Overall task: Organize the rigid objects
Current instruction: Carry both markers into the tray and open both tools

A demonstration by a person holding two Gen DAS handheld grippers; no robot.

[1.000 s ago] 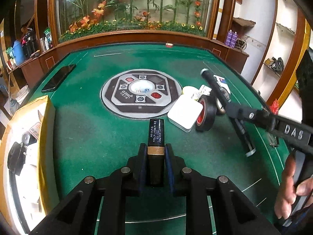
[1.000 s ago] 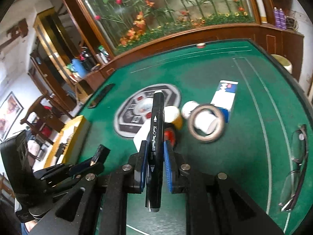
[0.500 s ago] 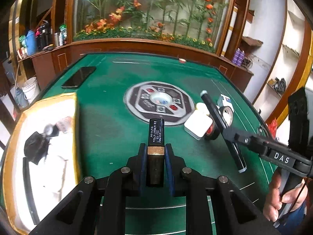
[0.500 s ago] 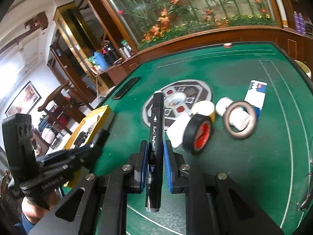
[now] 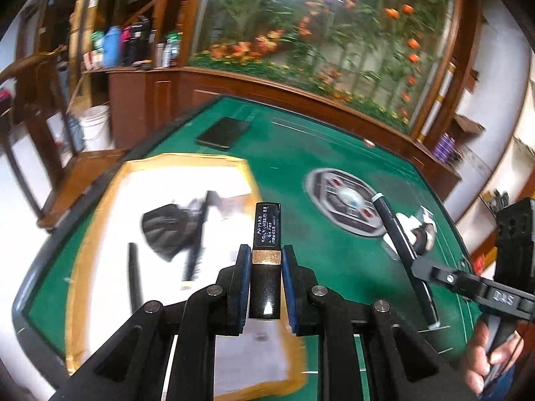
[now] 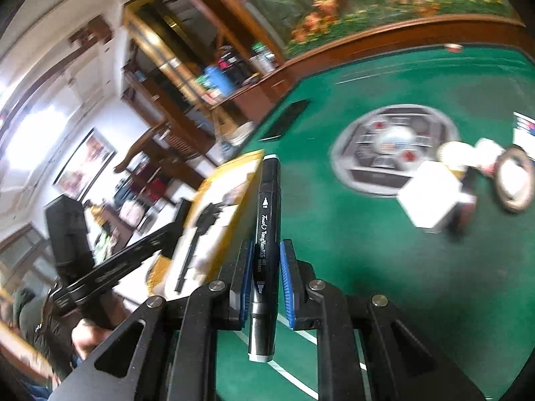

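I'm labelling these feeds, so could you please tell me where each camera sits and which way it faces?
Left wrist: on the left tool, looking along its fingers at the yellow tray and green table; it grips a black tube; the right hand shows.
Right wrist: on the right tool, facing the tray's edge; it grips a marker; the left tool shows.
Shared: tray, table, phone, marker.

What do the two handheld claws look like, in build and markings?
Both are matte black. Each claw, left and right, has triangular cut-outs in its finger arms, silver pivot pins and blue ribbed pads. The right one's side carries white lettering.
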